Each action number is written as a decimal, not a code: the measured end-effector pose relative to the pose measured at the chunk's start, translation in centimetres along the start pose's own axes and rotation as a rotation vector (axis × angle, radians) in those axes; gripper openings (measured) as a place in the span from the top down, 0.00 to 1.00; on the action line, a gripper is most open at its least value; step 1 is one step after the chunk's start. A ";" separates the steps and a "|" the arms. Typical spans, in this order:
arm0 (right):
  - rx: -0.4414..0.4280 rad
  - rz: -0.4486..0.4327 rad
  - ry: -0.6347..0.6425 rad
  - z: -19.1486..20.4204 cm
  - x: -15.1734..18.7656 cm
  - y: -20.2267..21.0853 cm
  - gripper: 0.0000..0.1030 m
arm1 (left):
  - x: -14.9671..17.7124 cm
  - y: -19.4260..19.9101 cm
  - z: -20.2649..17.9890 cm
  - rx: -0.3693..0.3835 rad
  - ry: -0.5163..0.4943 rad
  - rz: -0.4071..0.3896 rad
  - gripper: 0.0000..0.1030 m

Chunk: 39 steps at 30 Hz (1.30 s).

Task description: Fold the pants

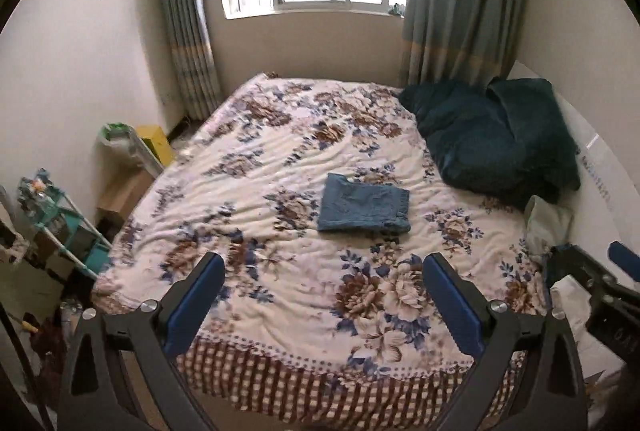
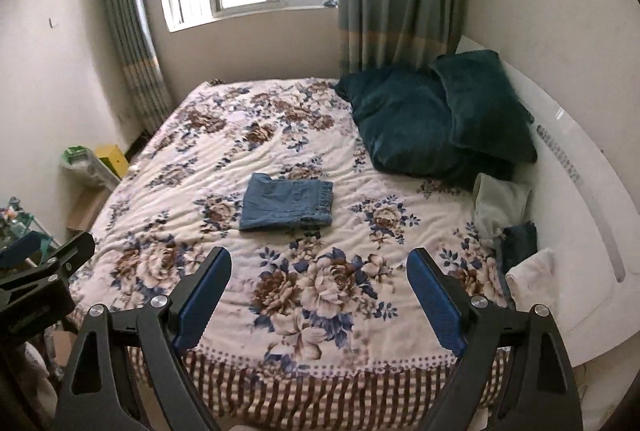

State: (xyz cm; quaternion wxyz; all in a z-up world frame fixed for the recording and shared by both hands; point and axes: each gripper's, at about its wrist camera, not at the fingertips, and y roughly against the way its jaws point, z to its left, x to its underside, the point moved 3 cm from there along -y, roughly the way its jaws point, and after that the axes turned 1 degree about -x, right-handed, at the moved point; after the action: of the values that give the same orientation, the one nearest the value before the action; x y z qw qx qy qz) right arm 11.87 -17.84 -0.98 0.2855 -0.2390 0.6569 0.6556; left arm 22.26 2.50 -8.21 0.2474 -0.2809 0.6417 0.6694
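Note:
The blue denim pants (image 1: 364,204) lie folded into a small flat rectangle in the middle of the floral bed cover (image 1: 280,151); they also show in the right wrist view (image 2: 287,202). My left gripper (image 1: 324,263) is open and empty, held above the near end of the bed, well short of the pants. My right gripper (image 2: 319,257) is open and empty too, at about the same distance from them. The right gripper shows at the right edge of the left wrist view (image 1: 600,283), and the left gripper at the left edge of the right wrist view (image 2: 44,259).
Dark teal pillows (image 2: 436,119) lie at the far right of the bed by a white headboard (image 2: 576,191). Small folded cloths (image 2: 504,227) lie on the right side. A shelf rack (image 1: 60,227), boxes and a yellow bin (image 1: 154,143) stand left of the bed. Window and curtains behind.

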 end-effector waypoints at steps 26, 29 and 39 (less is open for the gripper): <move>-0.023 -0.054 -0.018 1.8 -1.7 8.0 0.09 | 0.4 5.2 1.5 0.006 -0.023 -0.068 0.00; -0.015 -0.056 -0.019 1.7 -3.0 5.7 0.09 | -0.5 3.6 1.0 -0.004 -0.031 -0.064 0.00; 0.022 -0.026 -0.038 0.8 -7.1 -3.8 0.08 | -3.4 -2.4 -0.6 -0.026 -0.054 -0.028 0.00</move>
State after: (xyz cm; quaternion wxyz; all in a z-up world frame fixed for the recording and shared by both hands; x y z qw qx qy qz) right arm 19.68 -17.61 1.13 0.3091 -0.2319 0.6555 0.6489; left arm 26.44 2.11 -7.56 0.2701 -0.2749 0.6221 0.6814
